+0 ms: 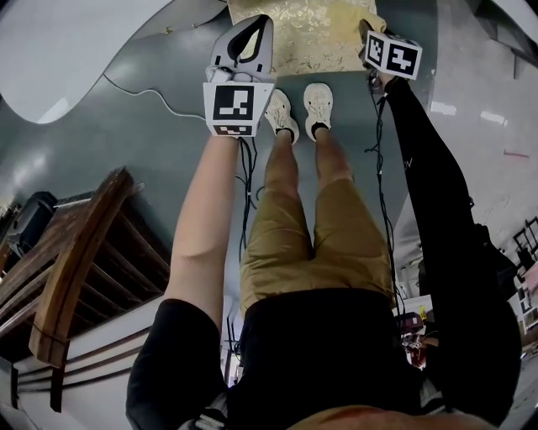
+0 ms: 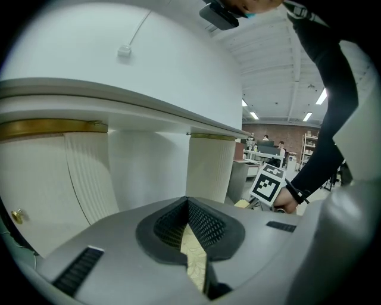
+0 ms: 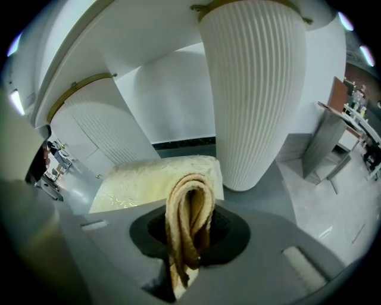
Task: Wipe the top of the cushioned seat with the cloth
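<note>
The cushioned seat (image 1: 311, 34) stands just ahead of the person's shoes (image 1: 298, 113). The left gripper (image 1: 256, 25) sits at the seat's left edge and the right gripper (image 1: 367, 32) at its right edge, with the seat between them. The cloth (image 3: 189, 220) is folded between the right gripper's jaws, in front of the seat top. A ribbed column (image 3: 256, 89) rises behind the seat, to its right. A wooden chair (image 1: 76, 269) stands at the person's left side, and a curved tabletop (image 1: 76, 42) lies farther ahead on the left. A cable (image 1: 160, 97) runs along the floor (image 1: 126, 134) between the tabletop and the left gripper.
</note>
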`<state>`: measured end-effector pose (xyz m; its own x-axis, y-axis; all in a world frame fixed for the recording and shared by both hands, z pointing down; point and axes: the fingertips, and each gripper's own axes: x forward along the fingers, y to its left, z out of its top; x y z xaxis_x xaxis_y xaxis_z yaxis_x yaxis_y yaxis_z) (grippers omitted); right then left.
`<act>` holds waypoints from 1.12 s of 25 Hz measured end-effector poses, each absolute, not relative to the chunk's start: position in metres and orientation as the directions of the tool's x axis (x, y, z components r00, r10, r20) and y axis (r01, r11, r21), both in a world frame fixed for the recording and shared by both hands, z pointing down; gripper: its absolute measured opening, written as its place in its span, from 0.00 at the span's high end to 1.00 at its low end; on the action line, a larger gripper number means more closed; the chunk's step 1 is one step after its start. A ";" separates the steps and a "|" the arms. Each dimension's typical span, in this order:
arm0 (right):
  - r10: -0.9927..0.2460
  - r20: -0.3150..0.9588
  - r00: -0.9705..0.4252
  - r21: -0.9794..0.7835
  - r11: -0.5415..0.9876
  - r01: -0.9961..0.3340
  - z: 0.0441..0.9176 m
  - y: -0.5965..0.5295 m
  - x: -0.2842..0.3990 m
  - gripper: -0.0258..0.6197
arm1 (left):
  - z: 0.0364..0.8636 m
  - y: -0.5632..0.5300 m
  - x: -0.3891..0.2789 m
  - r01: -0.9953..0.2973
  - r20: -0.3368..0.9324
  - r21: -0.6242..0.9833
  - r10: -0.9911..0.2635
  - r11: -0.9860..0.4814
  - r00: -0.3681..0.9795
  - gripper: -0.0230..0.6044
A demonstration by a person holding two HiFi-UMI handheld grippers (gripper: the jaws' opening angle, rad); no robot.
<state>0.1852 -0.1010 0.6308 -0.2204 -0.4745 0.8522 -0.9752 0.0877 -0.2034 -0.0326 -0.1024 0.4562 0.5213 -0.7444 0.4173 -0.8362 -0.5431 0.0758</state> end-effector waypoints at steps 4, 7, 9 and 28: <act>-0.472 0.870 -0.142 -0.131 0.056 -0.990 0.632 -0.099 0.234 0.87 | 0.449 -0.101 -0.010 -0.839 0.417 0.071 -0.748 -0.540 0.517 0.95; -0.478 0.878 -0.011 0.003 0.028 -1.000 0.632 -0.093 0.270 0.87 | 0.442 -0.102 -0.004 -0.845 0.408 0.069 -0.758 -0.531 0.510 0.95; -0.488 0.872 0.033 0.046 0.014 -0.999 0.627 -0.091 0.284 0.87 | 0.438 -0.103 -0.003 -0.846 0.401 0.066 -0.762 -0.529 0.508 0.95; -0.612 0.789 -0.060 -0.016 0.078 -0.997 0.583 -0.075 0.211 0.87 | 0.447 -0.077 -0.068 -0.856 0.414 0.077 -0.765 -0.511 0.494 0.95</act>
<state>0.2110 -0.0750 0.5835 -0.0602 -0.6120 0.7885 -0.9968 0.0778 -0.0157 -0.0675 -0.0774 0.4471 0.4939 -0.7649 0.4136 -0.8561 -0.5110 0.0771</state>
